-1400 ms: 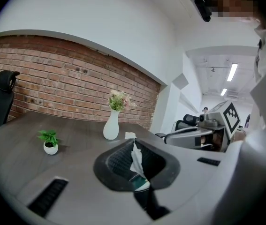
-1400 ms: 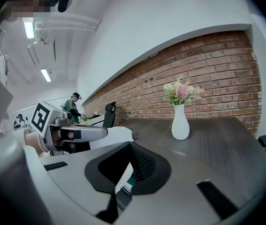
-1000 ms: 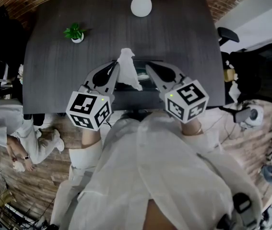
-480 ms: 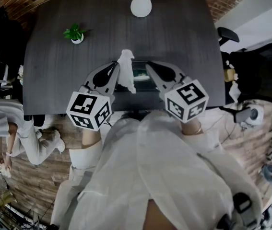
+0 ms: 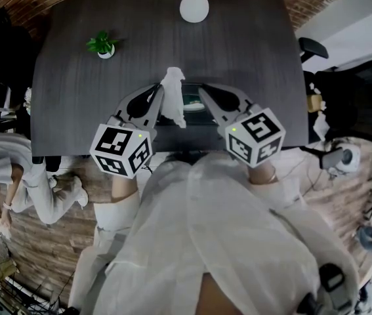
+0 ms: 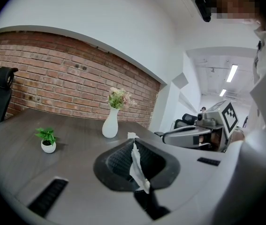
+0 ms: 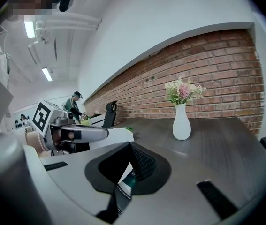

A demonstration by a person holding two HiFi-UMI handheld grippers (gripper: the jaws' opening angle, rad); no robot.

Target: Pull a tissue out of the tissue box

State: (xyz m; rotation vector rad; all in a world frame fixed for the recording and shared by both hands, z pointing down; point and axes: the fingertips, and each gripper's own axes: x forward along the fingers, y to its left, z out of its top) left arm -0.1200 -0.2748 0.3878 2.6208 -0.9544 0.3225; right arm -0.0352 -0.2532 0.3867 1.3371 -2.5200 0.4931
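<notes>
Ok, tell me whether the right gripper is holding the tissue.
No, the tissue is pinched in the left gripper; the right gripper is shut on nothing.

Left gripper (image 5: 157,90), right gripper (image 5: 203,94), both closed

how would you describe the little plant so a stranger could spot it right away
Start at the dark table and go to its far left part. The plant stands alone there in a small white pot. Unlike the tall white vase of flowers at the middle of the far edge, it is low, with only green leaves.
</notes>
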